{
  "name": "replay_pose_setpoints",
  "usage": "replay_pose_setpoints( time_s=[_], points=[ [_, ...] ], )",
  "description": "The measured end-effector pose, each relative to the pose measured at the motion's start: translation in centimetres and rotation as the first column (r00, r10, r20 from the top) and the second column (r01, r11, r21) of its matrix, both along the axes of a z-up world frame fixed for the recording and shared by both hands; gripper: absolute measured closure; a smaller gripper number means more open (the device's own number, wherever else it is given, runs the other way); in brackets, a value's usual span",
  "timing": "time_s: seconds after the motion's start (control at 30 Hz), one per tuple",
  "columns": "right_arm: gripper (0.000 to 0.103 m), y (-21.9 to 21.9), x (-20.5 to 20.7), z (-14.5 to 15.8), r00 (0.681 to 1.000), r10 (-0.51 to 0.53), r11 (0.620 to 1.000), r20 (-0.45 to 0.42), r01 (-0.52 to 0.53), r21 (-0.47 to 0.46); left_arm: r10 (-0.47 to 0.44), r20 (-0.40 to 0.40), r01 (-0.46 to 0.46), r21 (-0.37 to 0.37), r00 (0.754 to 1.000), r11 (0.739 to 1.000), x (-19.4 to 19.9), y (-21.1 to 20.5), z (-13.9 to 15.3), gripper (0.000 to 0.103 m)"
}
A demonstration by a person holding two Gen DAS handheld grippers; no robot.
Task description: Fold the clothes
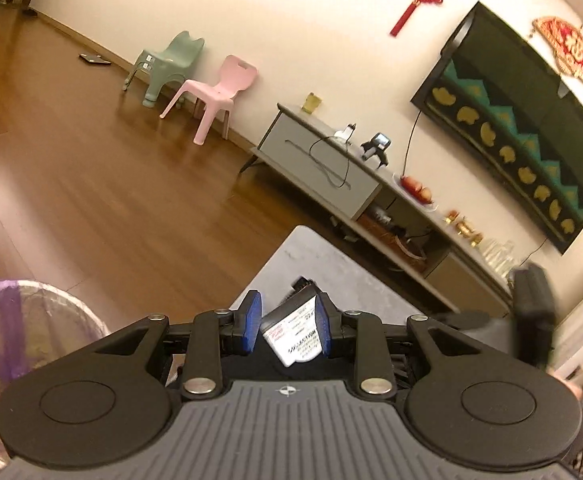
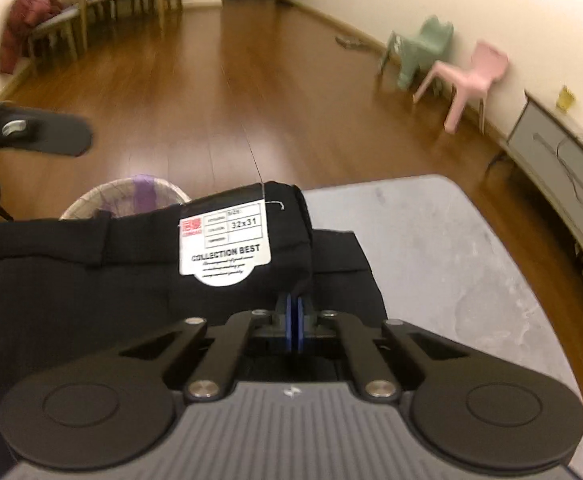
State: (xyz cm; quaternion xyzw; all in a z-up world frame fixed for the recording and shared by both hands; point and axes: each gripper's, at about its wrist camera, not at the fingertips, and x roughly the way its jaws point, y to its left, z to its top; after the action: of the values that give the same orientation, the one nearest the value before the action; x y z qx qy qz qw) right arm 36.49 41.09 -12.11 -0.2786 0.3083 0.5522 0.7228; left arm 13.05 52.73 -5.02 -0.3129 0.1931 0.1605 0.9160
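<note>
Your right claw pinches the black pants, which stretch away to the frame's left. Your left claw is let go, the tag between its fingers.

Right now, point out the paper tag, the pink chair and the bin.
paper tag (image 2: 227,250), right wrist view, on its printed white face.
pink chair (image 1: 215,92), left wrist view, on its seat.
bin (image 1: 31,320), left wrist view, on its lined rim.

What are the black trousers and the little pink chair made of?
The black trousers look like smooth, matte woven fabric: they fold softly and show stitched seams. The white paper tag seems glossy card. The small pink chair looks like moulded plastic, all one colour with a slight shine.
</note>
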Motion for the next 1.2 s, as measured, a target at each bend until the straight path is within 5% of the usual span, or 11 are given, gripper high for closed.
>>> replay_pose_setpoints(
  time_s=[0.1,0.3,0.4,0.5,0.6,0.8,0.87,0.97,1.07,1.2],
  points=[
    [0.101,-3.4,-1.2,2.2,0.999,0.004,0.996,-0.037,-0.001,0.087,-0.013,0.004,0.013,0.008,1.0,1.0,0.2,-0.2,-0.2,0.072],
    [0.1,-0.8,2.8,1.4,0.979,-0.194,0.981,-0.059,0.192,-0.037,-0.025,-0.115,0.029,0.037,0.993,0.999,1.9,-1.2,-1.9,0.072],
    [0.098,2.2,4.4,-0.8,0.98,-0.179,0.982,-0.083,0.173,-0.079,-0.032,-0.176,0.047,0.084,0.984,0.995,2.2,-1.8,-2.4,0.072],
    [0.091,3.9,4.4,-1.6,0.981,-0.188,0.976,-0.05,0.181,-0.117,-0.057,-0.243,0.094,0.145,0.968,0.985,2.5,-2.5,-3.0,0.068],
    [0.064,3.7,4.3,-1.1,0.964,-0.264,0.956,-0.013,0.26,-0.133,-0.009,-0.277,0.056,0.162,0.961,0.985,1.9,-1.9,-3.5,0.068],
    [0.062,-3.6,0.2,3.7,0.928,-0.372,0.926,0.012,0.371,0.067,0.17,-0.133,-0.165,0.048,0.976,0.985,-5.2,3.7,-0.4,0.067],
    [0.076,-5.6,-1.1,2.9,0.924,-0.381,0.924,0.013,0.381,0.045,0.177,-0.112,-0.177,0.016,0.978,0.984,-6.9,4.4,0.2,0.067],
    [0.083,-7.3,-0.8,0.0,0.883,-0.468,0.88,0.042,0.47,-0.071,0.108,-0.134,-0.106,0.026,0.985,0.994,-7.3,3.1,0.5,0.067],
    [0.081,-10.4,-4.0,1.5,0.868,-0.497,0.867,0.002,0.497,-0.011,0.002,-0.199,0.014,0.079,0.98,0.997,-7.0,0.2,0.1,0.067],
    [0.073,-14.6,-8.3,3.5,0.846,-0.531,0.843,-0.053,0.534,0.067,0.034,-0.318,0.001,0.108,0.947,0.994,-7.9,-1.3,-1.7,0.063]
  ],
)
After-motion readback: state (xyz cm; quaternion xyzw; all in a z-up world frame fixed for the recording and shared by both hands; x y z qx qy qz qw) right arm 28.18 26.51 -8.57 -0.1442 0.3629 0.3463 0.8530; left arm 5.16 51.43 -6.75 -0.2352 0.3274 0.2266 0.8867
